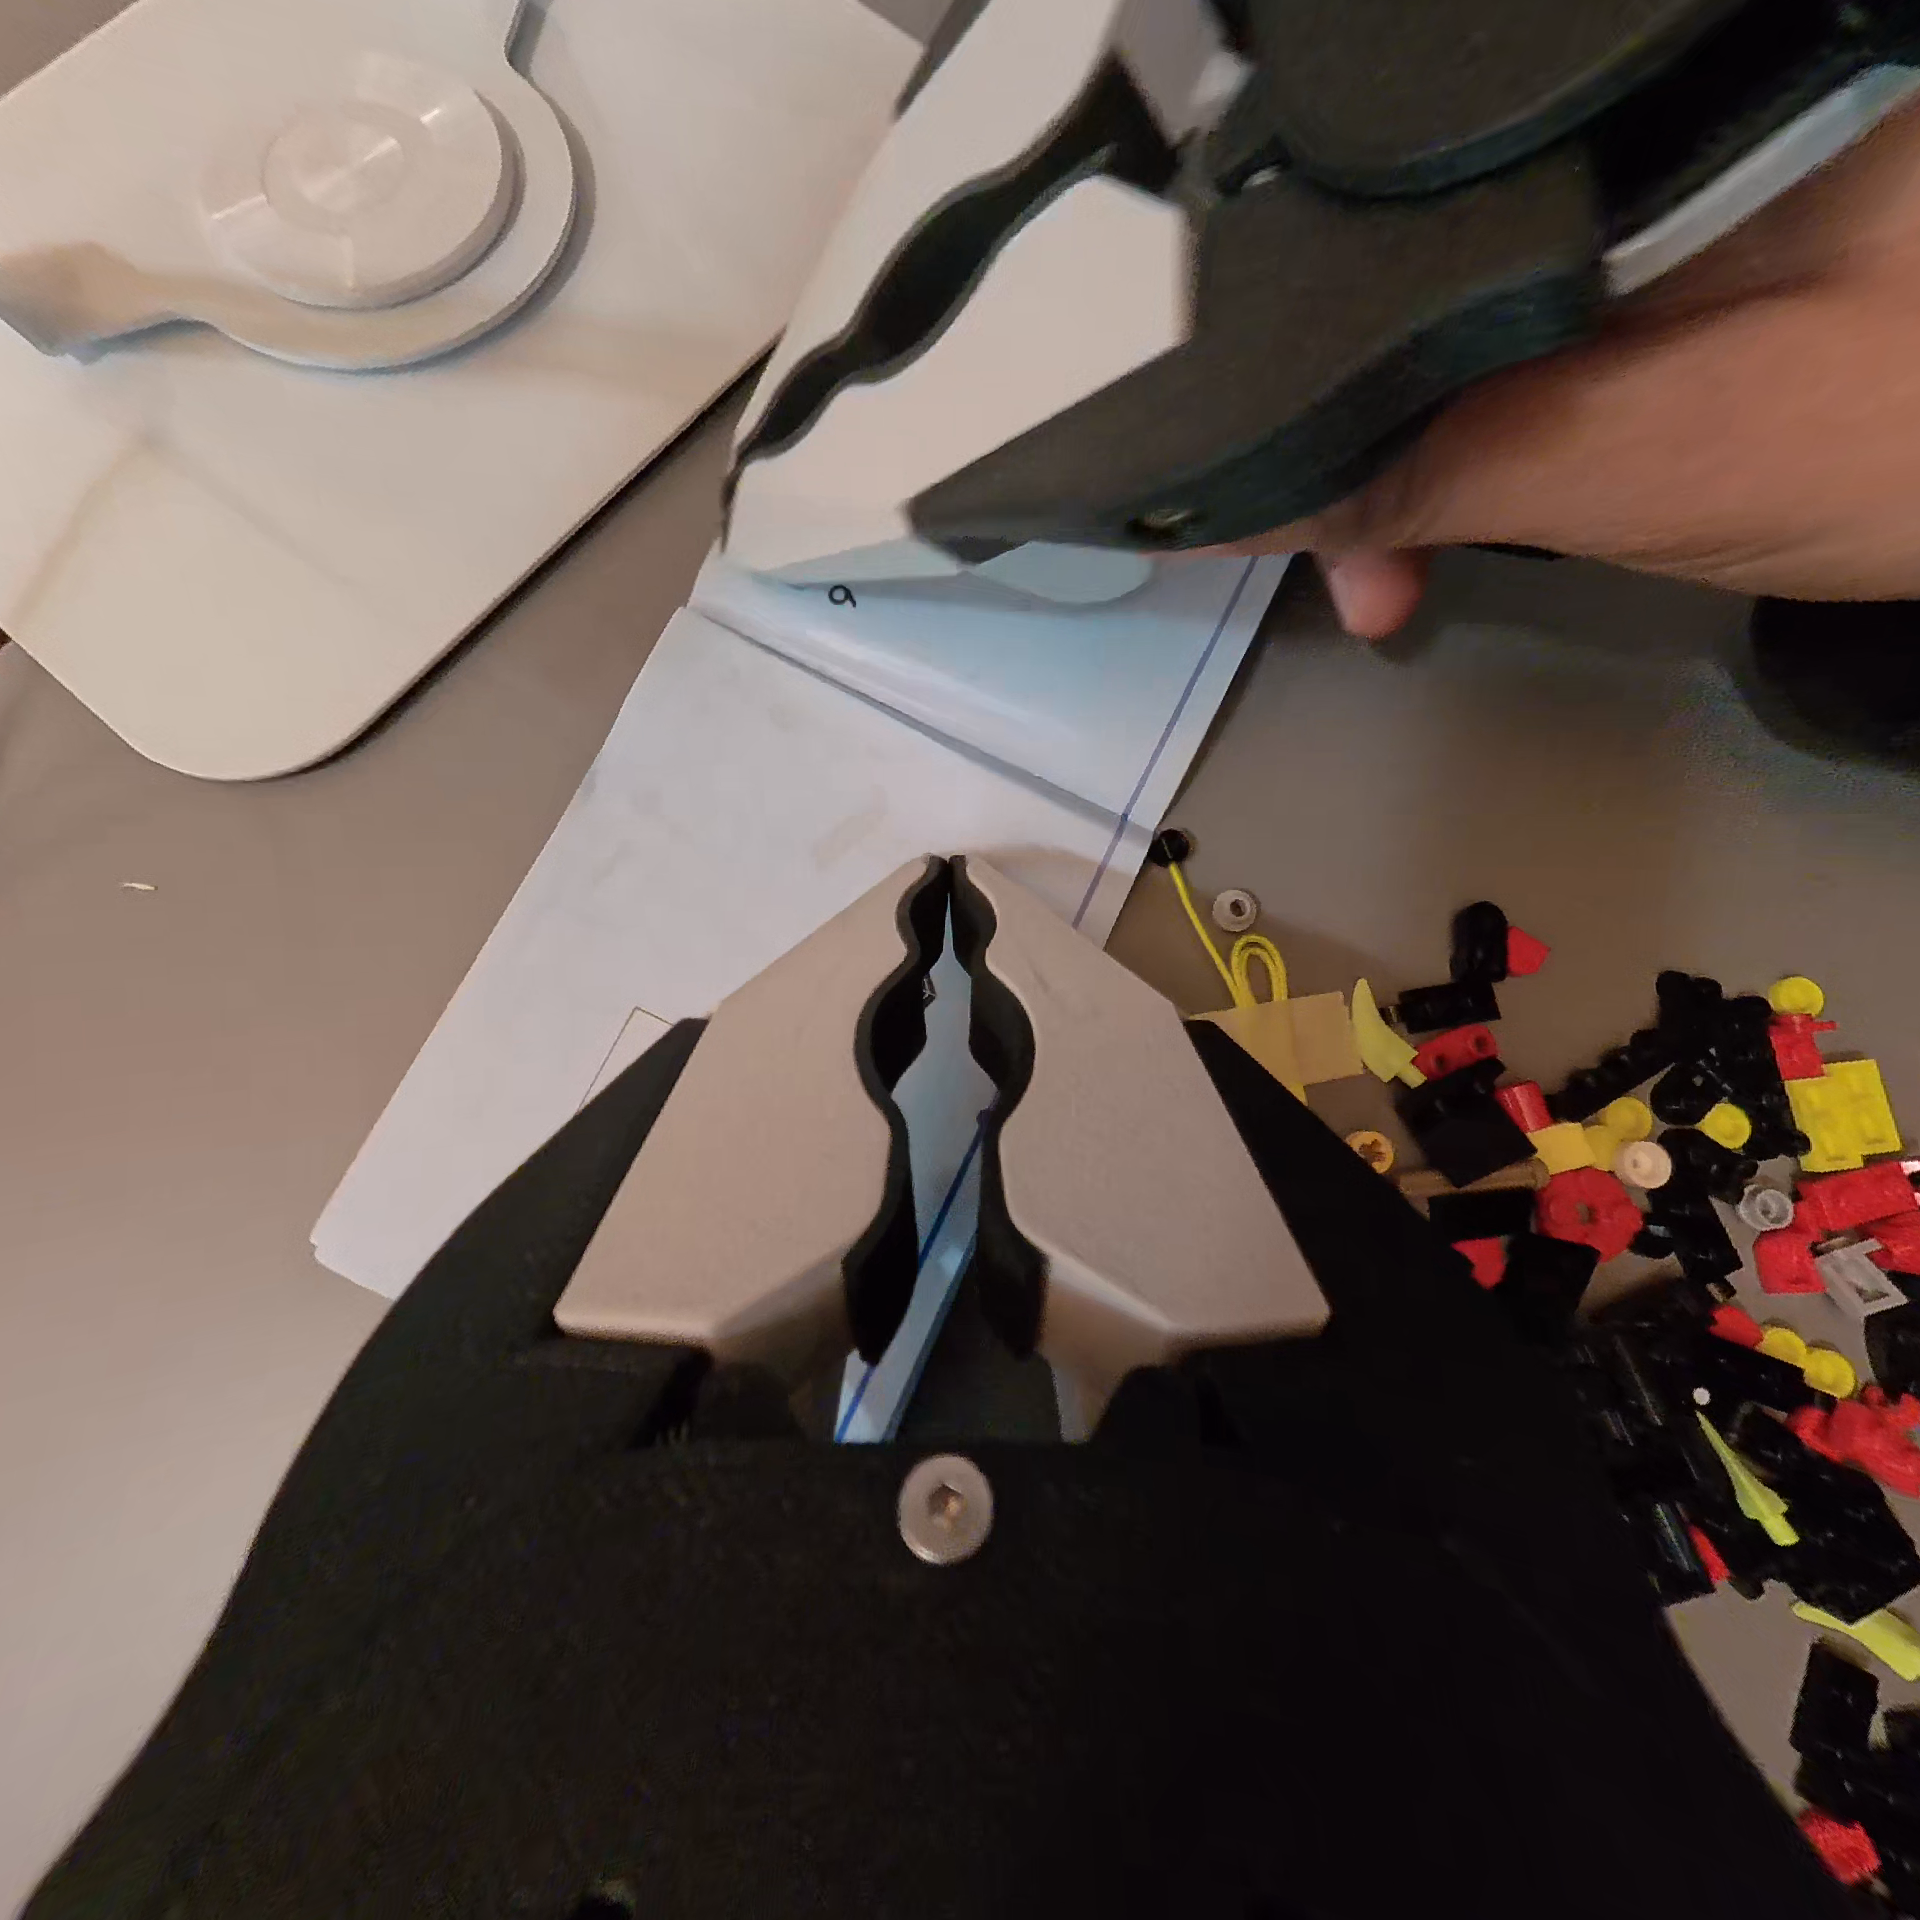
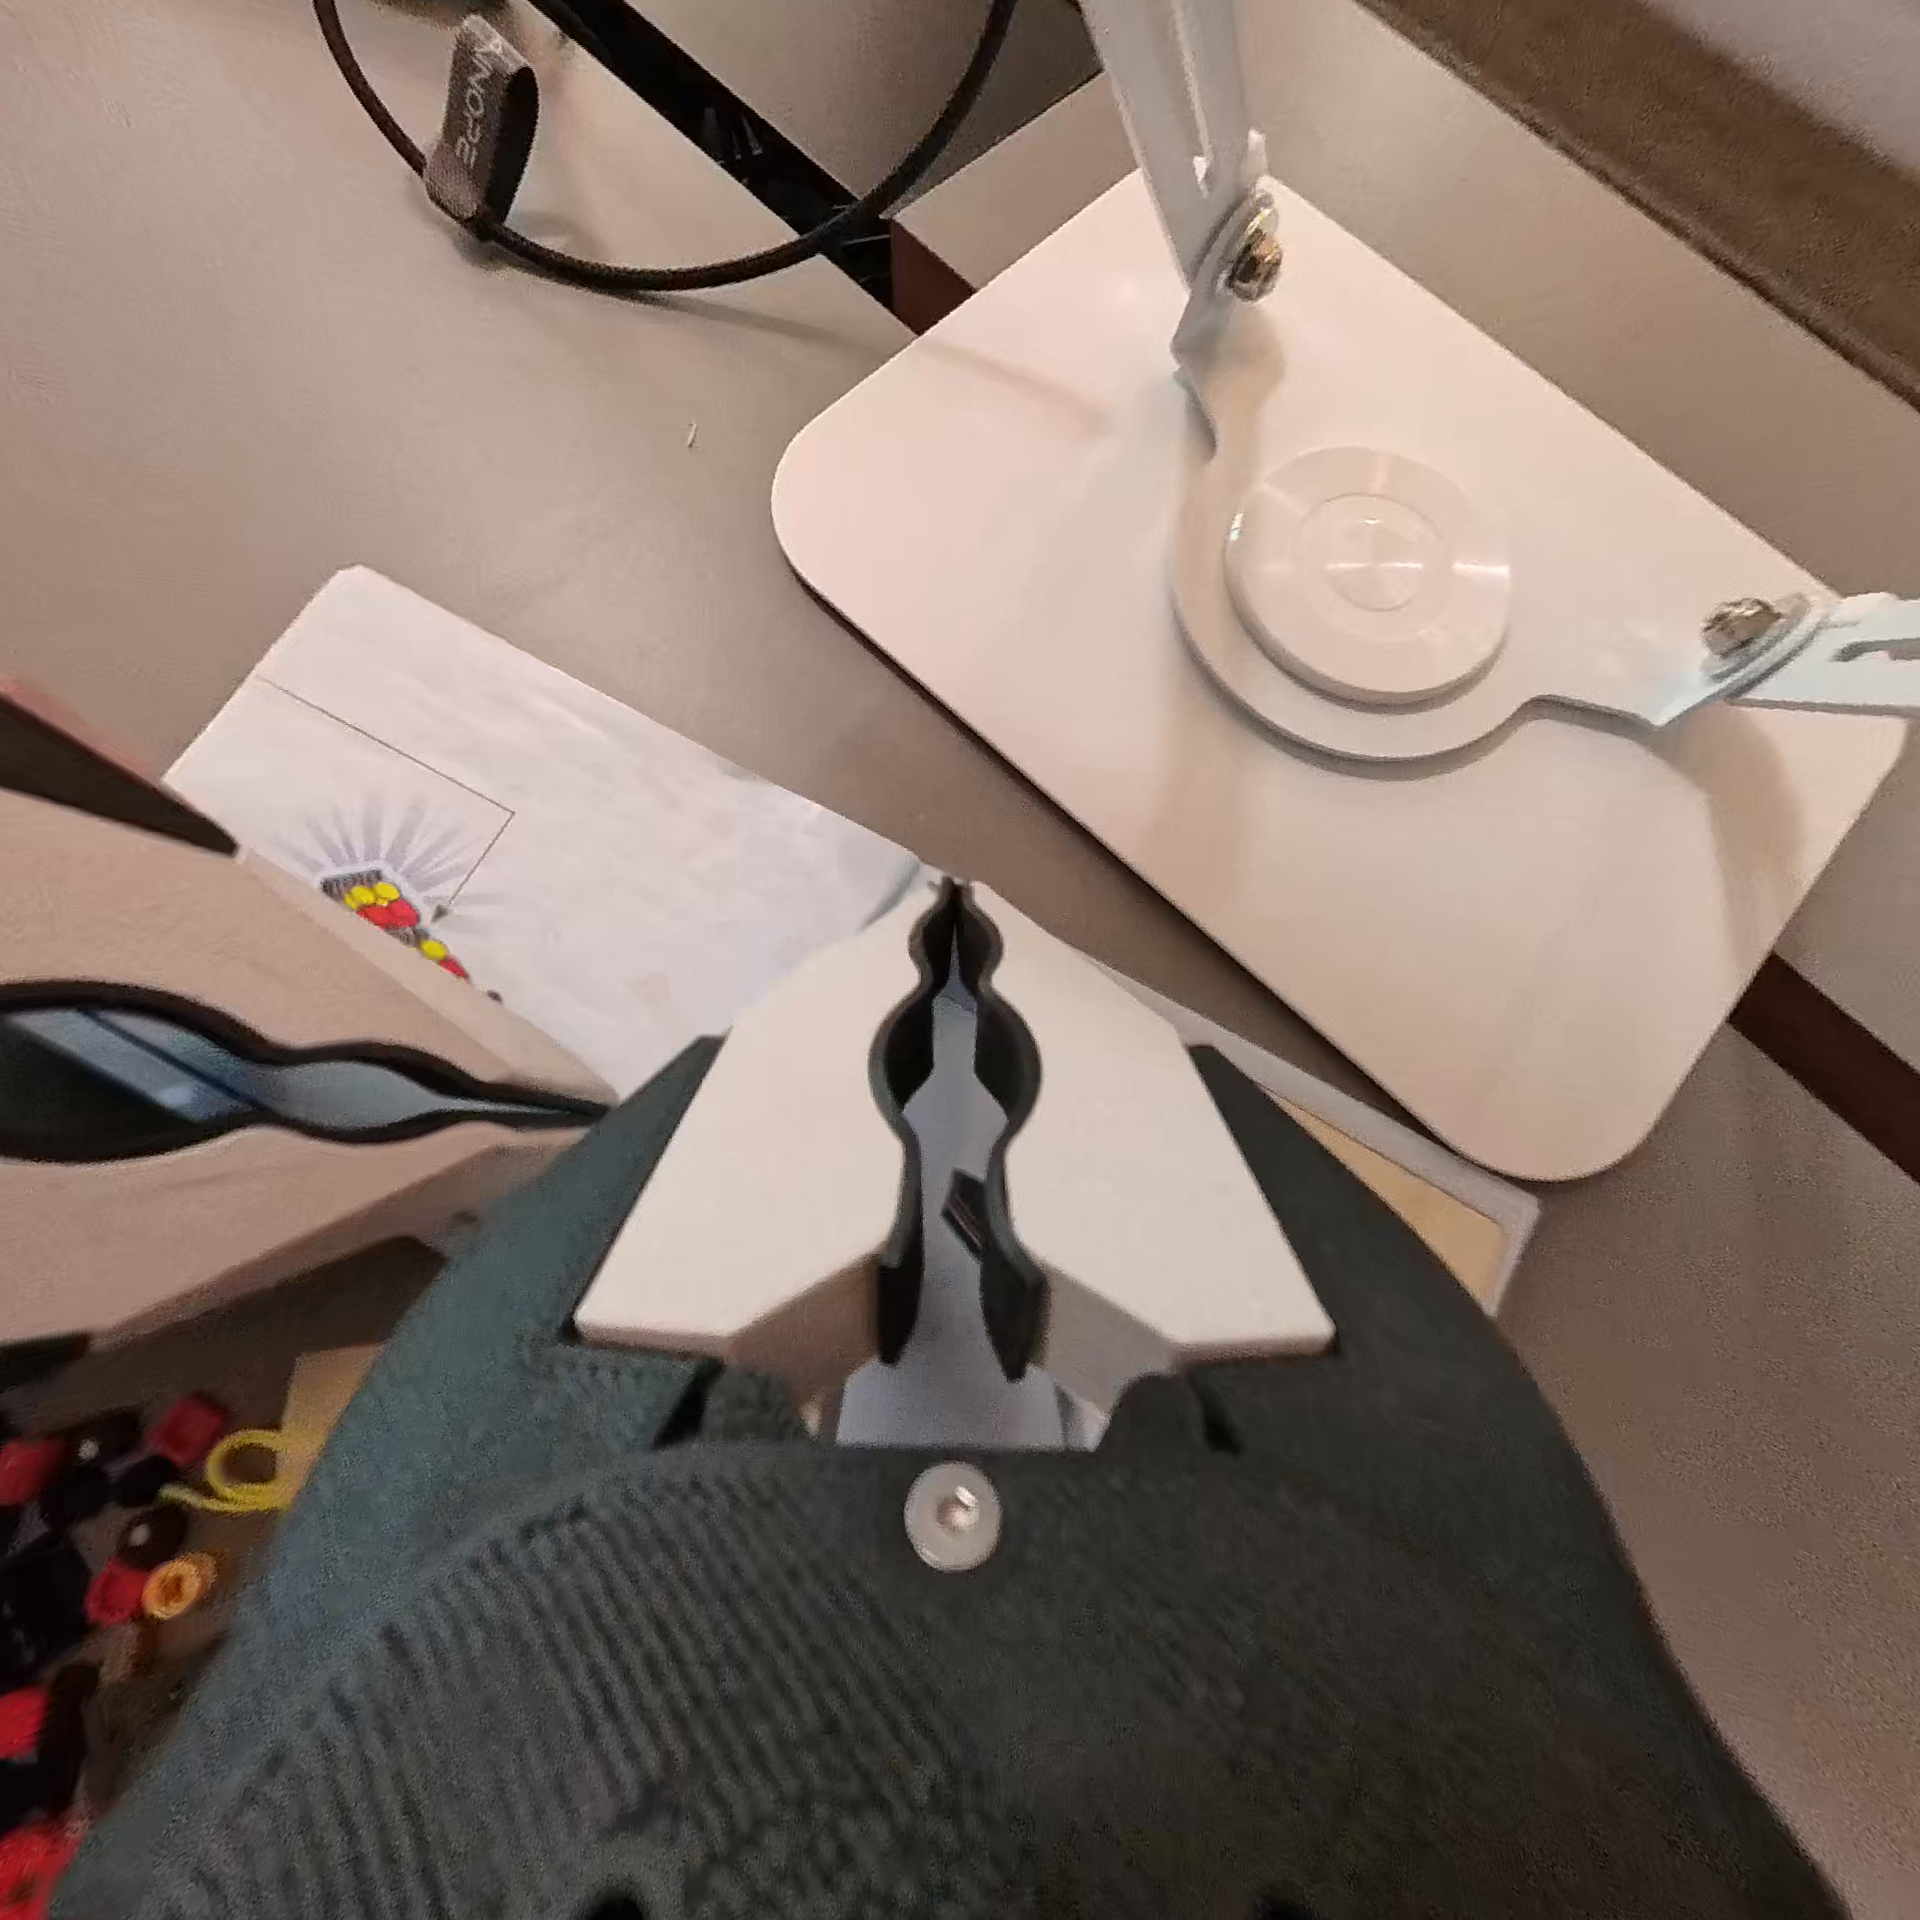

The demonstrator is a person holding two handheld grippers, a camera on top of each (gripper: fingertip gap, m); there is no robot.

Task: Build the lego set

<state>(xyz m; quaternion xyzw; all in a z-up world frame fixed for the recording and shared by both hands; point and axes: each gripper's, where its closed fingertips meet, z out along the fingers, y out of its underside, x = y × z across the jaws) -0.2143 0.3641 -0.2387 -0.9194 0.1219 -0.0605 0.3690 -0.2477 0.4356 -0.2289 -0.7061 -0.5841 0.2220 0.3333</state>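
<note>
A white instruction booklet [image 1: 769, 790] lies open on the grey table; in the right wrist view [image 2: 623, 810] a printed picture shows on it. My left gripper [image 1: 951, 873] is shut on a page of the booklet, with paper running back between its jaws. My right gripper [image 2: 954, 894] is also shut on a booklet page; it shows in the left wrist view [image 1: 743, 509] at the booklet's far edge, tips down on the paper. The left gripper shows at the left of the right wrist view [image 2: 592, 1112]. A pile of loose black, red and yellow lego pieces [image 1: 1662, 1195] lies to the right of the booklet.
A white stand base [image 2: 1351, 831] with a round disc and metal arms sits just beyond the booklet, also top left in the left wrist view [image 1: 312, 416]. A black cable loop [image 2: 665, 270] lies farther back. A hand [image 1: 1662, 436] holds the right gripper. Lego pieces [image 2: 104, 1538] show bottom left.
</note>
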